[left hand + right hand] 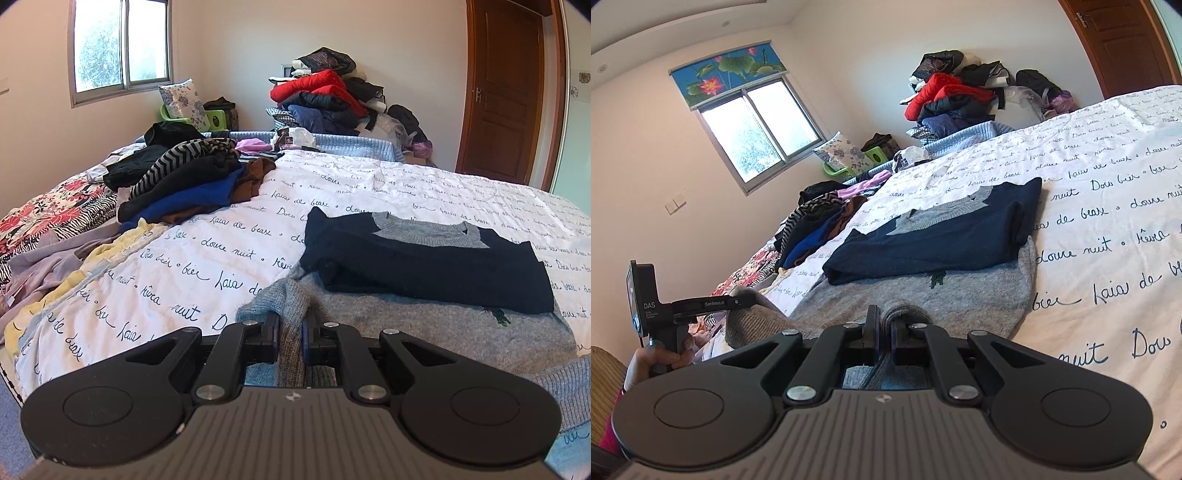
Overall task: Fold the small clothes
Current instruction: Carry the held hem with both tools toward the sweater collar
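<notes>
The left gripper (290, 325) and the right gripper (882, 326) each have their jaws pinching the near hem of a fuzzy grey sweater (461, 328). It lies at the bed's near edge, its navy top folded down over it. The white quilt (207, 258) says "douce nuit".

Left wrist view: low, just behind the left gripper (290, 332), facing forward across the bedspread (207, 236) toward the far wall and window (122, 44). Right wrist view: same low seat behind the right gripper (882, 332), tilted (horizon slanting), facing forward and leftward. Both very near the grey sweater (424, 332) ahead of the fingers. Shared: sweater, clothes heap (956, 96), window, bedspread.
</notes>
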A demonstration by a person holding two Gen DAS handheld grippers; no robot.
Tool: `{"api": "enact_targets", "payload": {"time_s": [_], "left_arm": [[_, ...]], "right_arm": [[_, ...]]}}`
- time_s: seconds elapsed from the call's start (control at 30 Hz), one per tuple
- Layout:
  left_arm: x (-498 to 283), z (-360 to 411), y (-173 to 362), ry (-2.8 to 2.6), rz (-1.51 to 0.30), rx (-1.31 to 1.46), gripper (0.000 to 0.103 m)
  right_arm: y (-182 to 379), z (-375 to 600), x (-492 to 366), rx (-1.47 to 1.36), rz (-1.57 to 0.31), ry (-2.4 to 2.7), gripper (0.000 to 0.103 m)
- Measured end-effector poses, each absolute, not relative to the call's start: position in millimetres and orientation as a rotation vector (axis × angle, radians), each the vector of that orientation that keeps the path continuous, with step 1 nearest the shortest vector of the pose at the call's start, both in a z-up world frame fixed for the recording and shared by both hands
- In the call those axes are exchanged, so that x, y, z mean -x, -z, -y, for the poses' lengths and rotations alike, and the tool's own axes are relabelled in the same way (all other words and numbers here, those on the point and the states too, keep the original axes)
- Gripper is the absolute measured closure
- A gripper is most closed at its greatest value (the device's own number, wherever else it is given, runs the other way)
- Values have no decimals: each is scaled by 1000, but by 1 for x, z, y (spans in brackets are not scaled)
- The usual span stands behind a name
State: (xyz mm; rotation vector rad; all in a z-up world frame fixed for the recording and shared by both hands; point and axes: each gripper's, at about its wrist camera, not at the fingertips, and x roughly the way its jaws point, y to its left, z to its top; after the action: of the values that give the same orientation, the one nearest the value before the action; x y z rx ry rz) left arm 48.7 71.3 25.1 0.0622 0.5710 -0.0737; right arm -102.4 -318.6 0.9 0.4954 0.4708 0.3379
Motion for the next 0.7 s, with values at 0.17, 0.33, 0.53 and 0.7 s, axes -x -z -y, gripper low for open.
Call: {"api": "enact_targets", "payload": {"time_s": [0.17, 0.33, 0.53, 0.7], "left_arm": [[-58, -66, -32, 69, -548, -26, 90], [-69, -60, -33, 61, -550, 3, 90], [-81, -62, -35, 43, -557, 24, 90], [-92, -61, -36, 32, -559, 29, 90]], "right_arm": [[-4, 321, 91, -484, -454, -325, 97], [-7, 328, 79, -488, -439, -310, 97], [-6, 338, 64, -514, -428, -298, 97], [-4, 342, 54, -528, -428, -286, 97]]}}
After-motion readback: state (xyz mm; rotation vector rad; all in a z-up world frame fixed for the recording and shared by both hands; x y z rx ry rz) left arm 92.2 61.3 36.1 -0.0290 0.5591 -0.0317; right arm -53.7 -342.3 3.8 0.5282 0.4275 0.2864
